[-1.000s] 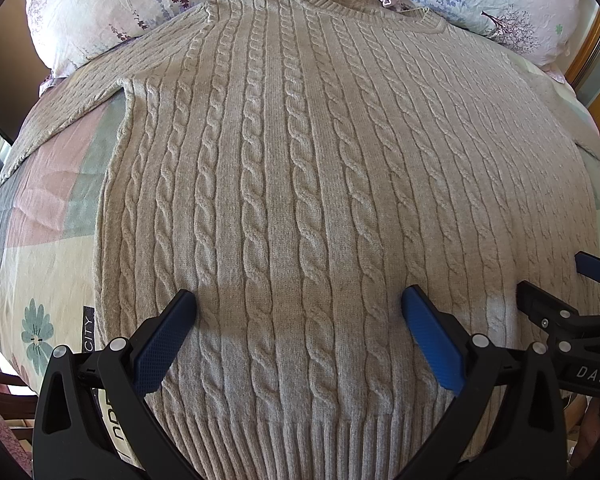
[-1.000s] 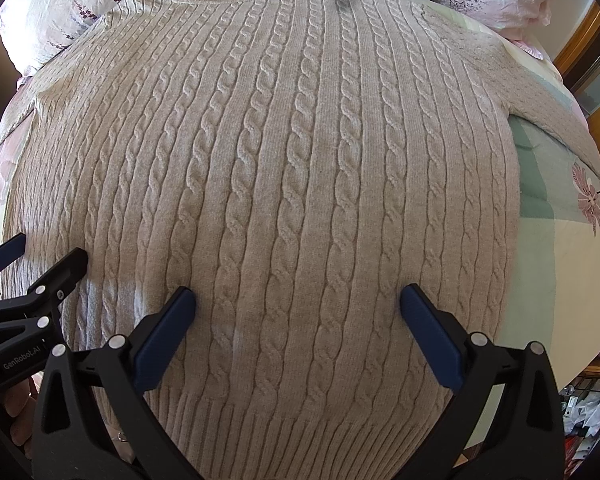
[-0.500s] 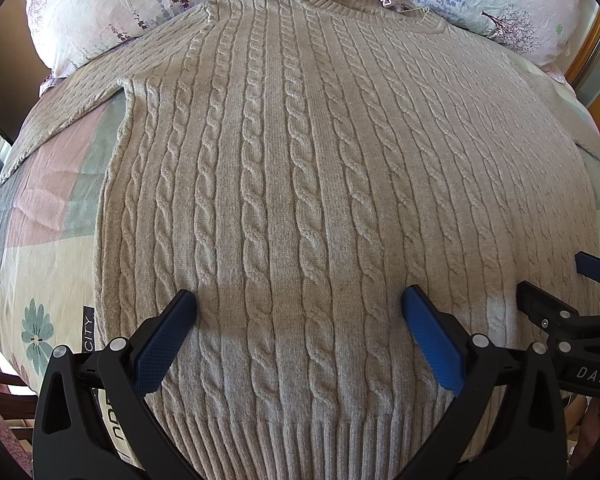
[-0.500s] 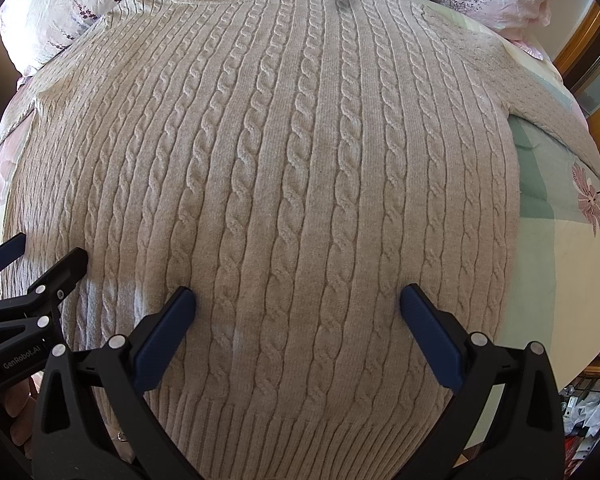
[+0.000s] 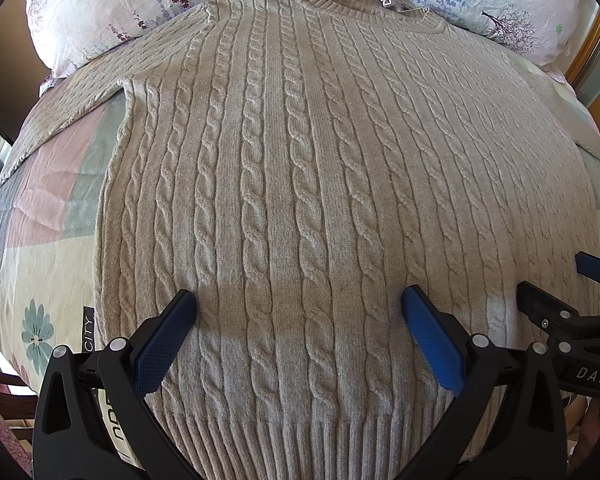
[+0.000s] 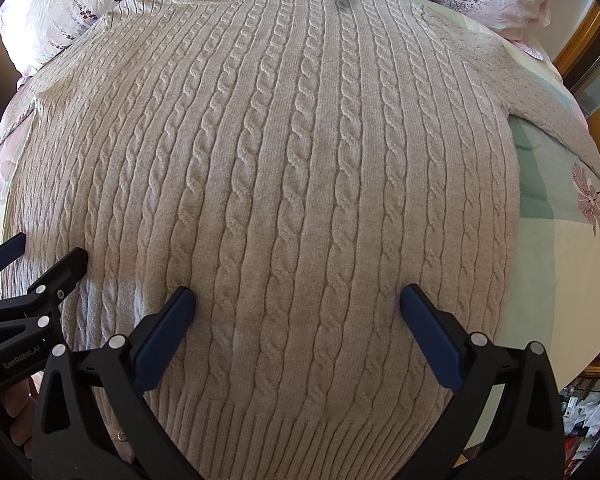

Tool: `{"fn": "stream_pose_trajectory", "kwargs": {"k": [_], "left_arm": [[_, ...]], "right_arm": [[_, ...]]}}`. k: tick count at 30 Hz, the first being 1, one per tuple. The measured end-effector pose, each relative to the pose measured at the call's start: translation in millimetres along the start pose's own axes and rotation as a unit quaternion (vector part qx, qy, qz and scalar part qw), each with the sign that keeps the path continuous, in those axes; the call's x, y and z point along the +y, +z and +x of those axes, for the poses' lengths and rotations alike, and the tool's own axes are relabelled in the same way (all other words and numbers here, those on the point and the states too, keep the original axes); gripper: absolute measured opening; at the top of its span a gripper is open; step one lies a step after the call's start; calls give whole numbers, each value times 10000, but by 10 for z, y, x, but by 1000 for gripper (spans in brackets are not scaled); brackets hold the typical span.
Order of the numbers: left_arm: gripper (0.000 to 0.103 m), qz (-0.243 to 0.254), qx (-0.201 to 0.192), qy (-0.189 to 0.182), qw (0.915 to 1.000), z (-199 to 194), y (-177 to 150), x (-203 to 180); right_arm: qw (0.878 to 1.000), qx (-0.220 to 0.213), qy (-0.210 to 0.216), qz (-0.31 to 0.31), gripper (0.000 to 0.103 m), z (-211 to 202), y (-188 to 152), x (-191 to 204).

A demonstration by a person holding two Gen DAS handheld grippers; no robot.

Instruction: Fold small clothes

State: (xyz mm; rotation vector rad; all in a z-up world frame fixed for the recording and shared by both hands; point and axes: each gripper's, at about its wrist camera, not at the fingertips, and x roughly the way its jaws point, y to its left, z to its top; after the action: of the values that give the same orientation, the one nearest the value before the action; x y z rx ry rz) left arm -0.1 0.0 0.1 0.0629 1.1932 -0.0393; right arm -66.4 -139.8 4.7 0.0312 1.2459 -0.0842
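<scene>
Nothing is seen to have moved since the earlier frames: the beige sweater (image 5: 300, 200) is spread flat on the patchwork quilt (image 5: 48, 264), collar toward the pillows (image 5: 100, 4). Both the left gripper (image 5: 298, 340) and right gripper (image 6: 296, 336) are held released above the hem, apparently not touching it. One sleeve is shown by each view

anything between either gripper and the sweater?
Nothing visible. Both the left gripper and right gripper hang open right over the lower part of the sweater, which lies flat on the bedspread with nothing on top of it.
</scene>
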Motion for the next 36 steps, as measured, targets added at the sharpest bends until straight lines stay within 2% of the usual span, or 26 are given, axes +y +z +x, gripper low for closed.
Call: {"fn": "stream_pose_trajectory", "kwargs": {"k": [4, 6, 8, 9, 11, 12, 14, 15, 16, 17, 19, 22, 23, 25, 27, 30, 32, 33, 34, 36], "left_arm": [[102, -6, 18, -3, 10000, 9, 13, 0], [102, 1, 33, -7, 10000, 18, 25, -7], [102, -12, 20, -9, 10000, 15, 11, -18], [102, -9, 0, -5, 10000, 21, 15, -7], [102, -3, -43, 2, 10000, 12, -6, -7], [102, -11, -52, 5, 10000, 1, -13, -3], [102, -7, -81, 9, 10000, -14, -17, -7], [102, -5, -97, -3, 10000, -23, -9, -4], [102, -40, -134, -32, 9999, -33, -3, 11], [102, -136, -204, -100, 9996, -53, 7, 45], [102, -410, -366, -307, 9980, -118, 33, 127], [102, -890, -990, -806, 9878, -311, 48, 298], [102, -973, -1164, -783, 9853, -372, 58, 341], [102, -983, -1239, -456, 9864, -426, 94, 383], [102, -1051, -1261, -179, 9863, -453, 135, 465], [102, -1475, -1432, -50, 9786, -537, 158, 681], [102, -1834, -1459, 19, 9721, -587, 178, 865], [102, -2014, -1462, 68, 9685, -596, 180, 972], [102, -2186, -1468, 115, 9647, -597, 182, 1080], [102, -2573, -1466, 134, 9550, -606, 195, 1348]], "right_arm": [[10000, 15, 27, -39, 101, -2, 6, -7], [9995, -56, 315, 46, 101, -40, 36, -111], [9928, -490, 857, 684, 97, -178, 116, -475], [9862, -763, 963, 1106, 97, -251, 162, -729], [9625, -1435, 1004, 2073, 97, -395, 259, -1439], [9518, -1602, 965, 2431, 97, -423, 295, -1757], [9253, -1794, 927, 3209, 86, -431, 370, -2511], [9123, -1834, 952, 3537, 73, -408, 392, -2850], [9008, -1850, 945, 3813, 65, -379, 420, -3191], [8880, -1879, 942, 4090, 63, -342, 439, -3489], [8632, -1953, 892, 4569, 59, -267, 446, -3964], [8252, -1877, 865, 5256, 56, -86, 406, -4525], [8129, -1853, 947, 5440, 56, -32, 364, -4683], [7949, -1787, 1049, 5703, 47, 111, 352, -4894], [7898, -1862, 1068, 5745, 39, 156, 341, -5016], [7951, -1872, 998, 5681, 34, 178, 396, -5140], [7989, -1869, 876, 5650, 26, 199, 438, -5179], [8034, -1813, 779, 5618, 7, 200, 445, -5154], [8097, -1852, 642, 5532, 7, 151, 481, -5094], [8313, -2256, 258, 5074, 7, -56, 623, -4846]]}}
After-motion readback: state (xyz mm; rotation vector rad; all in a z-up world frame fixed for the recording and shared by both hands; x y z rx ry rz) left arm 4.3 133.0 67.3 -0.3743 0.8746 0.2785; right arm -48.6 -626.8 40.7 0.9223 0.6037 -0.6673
